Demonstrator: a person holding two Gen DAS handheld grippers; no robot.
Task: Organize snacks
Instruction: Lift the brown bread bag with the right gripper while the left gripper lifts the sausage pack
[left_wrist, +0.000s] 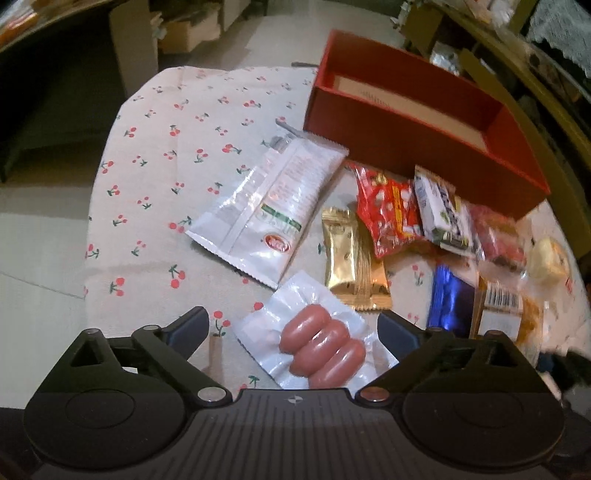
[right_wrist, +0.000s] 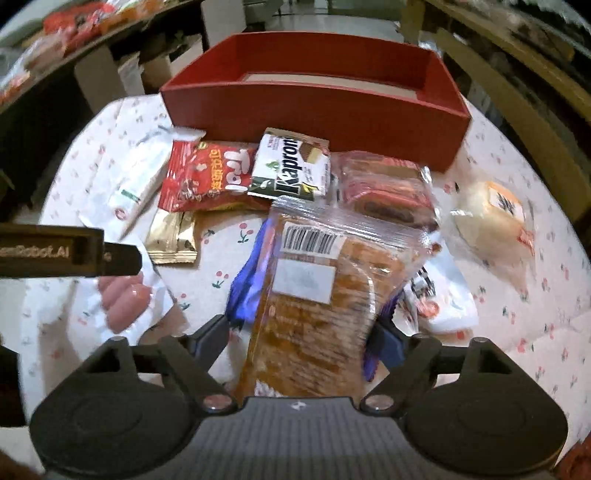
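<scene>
A red open box (left_wrist: 406, 147) (right_wrist: 295, 110) stands at the far side of a cherry-print cloth (left_wrist: 166, 166). My left gripper (left_wrist: 291, 321) is open, its fingers either side of a clear pack of three sausages (left_wrist: 321, 343) (right_wrist: 125, 295) lying on the cloth. One left finger (right_wrist: 122, 258) reaches into the right wrist view above that pack. My right gripper (right_wrist: 303, 328) is open around a clear bag of brown pastry (right_wrist: 314, 295) (left_wrist: 506, 314), which lies over a blue packet (right_wrist: 247, 288) (left_wrist: 450, 302).
In front of the box lie a white pouch (left_wrist: 273, 206), a gold packet (left_wrist: 347, 254), a red snack bag (right_wrist: 207, 173), a white-green wafer pack (right_wrist: 291, 166), a red-wrapped cake (right_wrist: 388, 188), a wrapped bun (right_wrist: 495, 218) and a white packet (right_wrist: 443, 299). Shelves and cartons surround the table.
</scene>
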